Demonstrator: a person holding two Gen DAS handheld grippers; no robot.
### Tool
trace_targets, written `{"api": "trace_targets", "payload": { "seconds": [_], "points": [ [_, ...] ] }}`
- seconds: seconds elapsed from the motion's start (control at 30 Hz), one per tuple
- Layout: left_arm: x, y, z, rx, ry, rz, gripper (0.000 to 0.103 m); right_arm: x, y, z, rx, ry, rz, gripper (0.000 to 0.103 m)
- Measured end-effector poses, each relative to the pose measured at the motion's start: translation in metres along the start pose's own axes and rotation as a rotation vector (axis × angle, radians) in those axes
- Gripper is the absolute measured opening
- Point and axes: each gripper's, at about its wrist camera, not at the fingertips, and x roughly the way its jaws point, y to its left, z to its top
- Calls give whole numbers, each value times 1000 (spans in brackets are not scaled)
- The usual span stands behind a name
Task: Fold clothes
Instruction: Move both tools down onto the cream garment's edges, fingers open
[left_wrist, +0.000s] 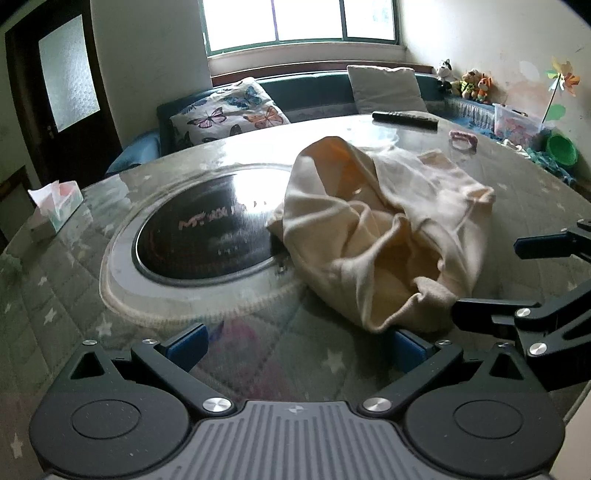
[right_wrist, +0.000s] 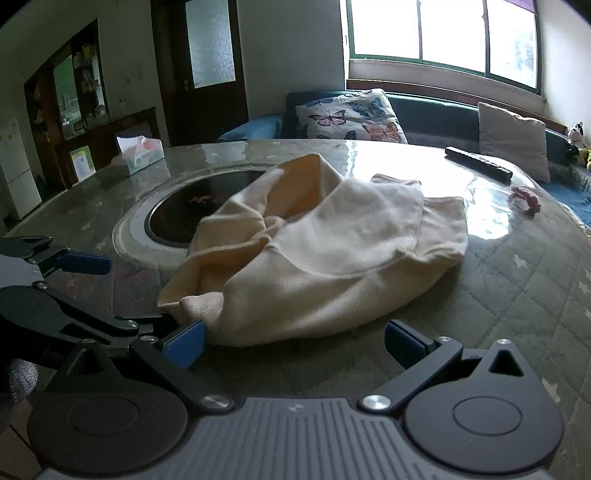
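A crumpled cream garment (left_wrist: 384, 229) lies in a heap on the round glass-topped table (left_wrist: 110, 206), partly over the black inset cooktop (left_wrist: 207, 229). My left gripper (left_wrist: 297, 347) is open and empty, low over the table just short of the garment's near edge. My right gripper (right_wrist: 295, 343) is open and empty too, its jaws standing either side of the garment's near hem (right_wrist: 280, 332). The right gripper shows at the right edge of the left wrist view (left_wrist: 517, 280). The left gripper shows at the left edge of the right wrist view (right_wrist: 77, 288).
A tissue box (left_wrist: 55, 206) stands at the table's left edge. A black remote (left_wrist: 404, 119) and a small pink object (left_wrist: 461, 139) lie at the far right. Behind the table is a sofa with a butterfly cushion (left_wrist: 229, 110) and a plain cushion (left_wrist: 386, 88).
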Motion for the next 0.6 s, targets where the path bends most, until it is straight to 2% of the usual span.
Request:
{"api": "trace_targets", "payload": {
  "seconds": [0.2,0.4,0.6],
  "points": [
    [-5,11,16,0,-25,-33,103,2,-3,18,-12,-4,49,103],
    [-10,19,33,24,-60,-17,103,-7,-6,35,-9,-43,97,103],
    [9,22,61,25,-90,4,103,11,-22,50,1,-50,66,103]
  ]
}}
